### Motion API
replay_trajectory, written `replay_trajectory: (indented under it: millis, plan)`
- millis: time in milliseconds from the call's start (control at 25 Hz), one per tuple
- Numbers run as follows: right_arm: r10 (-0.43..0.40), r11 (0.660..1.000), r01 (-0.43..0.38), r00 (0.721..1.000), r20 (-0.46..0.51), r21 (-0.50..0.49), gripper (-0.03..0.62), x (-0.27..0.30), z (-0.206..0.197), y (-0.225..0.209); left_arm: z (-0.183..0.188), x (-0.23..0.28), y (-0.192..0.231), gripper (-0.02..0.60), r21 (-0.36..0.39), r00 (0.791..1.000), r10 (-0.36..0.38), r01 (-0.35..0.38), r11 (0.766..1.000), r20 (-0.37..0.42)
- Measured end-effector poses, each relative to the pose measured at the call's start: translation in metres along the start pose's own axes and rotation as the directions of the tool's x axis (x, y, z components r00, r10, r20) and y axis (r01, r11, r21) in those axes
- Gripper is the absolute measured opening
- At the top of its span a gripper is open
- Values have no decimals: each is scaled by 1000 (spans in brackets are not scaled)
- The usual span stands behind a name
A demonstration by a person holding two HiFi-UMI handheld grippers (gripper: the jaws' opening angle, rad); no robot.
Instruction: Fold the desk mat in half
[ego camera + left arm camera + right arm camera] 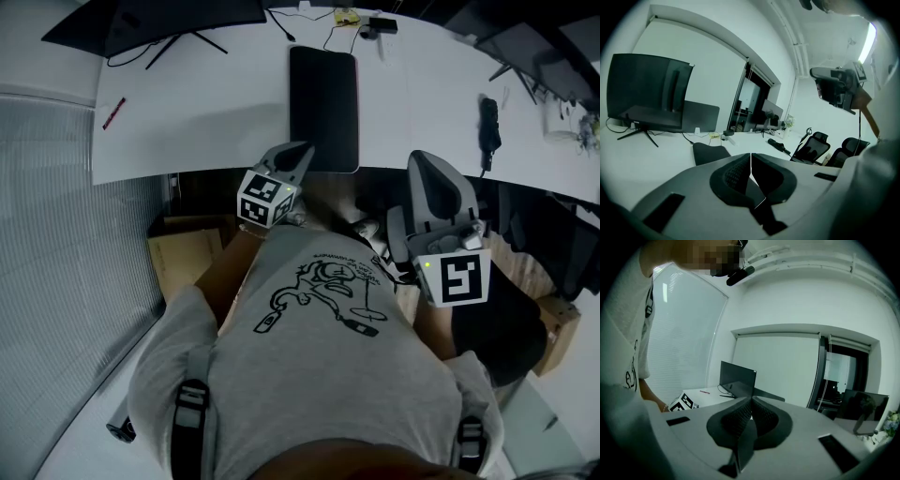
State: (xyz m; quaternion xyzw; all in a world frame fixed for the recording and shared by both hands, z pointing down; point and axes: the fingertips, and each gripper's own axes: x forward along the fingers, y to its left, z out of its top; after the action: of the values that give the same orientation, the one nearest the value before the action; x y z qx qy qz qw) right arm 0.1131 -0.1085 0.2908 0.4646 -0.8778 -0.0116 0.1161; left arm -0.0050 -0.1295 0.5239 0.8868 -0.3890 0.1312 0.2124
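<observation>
1. Grippers are hovering side by side before the person's chest, the left gripper [300, 150] and the right gripper [424, 159] both pointing toward the desk [206, 103].
2. Tongs of both are pressing together, pinching nothing.
3. Dark desk mat [323, 94] is lying flat on the desk, just beyond the left gripper's tips.

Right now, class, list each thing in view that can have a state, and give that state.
Desk mat, lying flat on the desk, held by neither gripper.
Left gripper, jaws together, nothing between them.
Right gripper, jaws together, nothing between them.
Monitor, screen dark.
</observation>
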Motion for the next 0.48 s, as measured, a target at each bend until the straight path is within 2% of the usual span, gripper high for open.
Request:
replay_trajectory:
  millis: [480]
  plan:
    - [29, 1000, -29, 1000, 5, -12, 6, 18, 6, 39, 44, -63, 15, 25, -20, 992, 25, -23, 1000, 126]
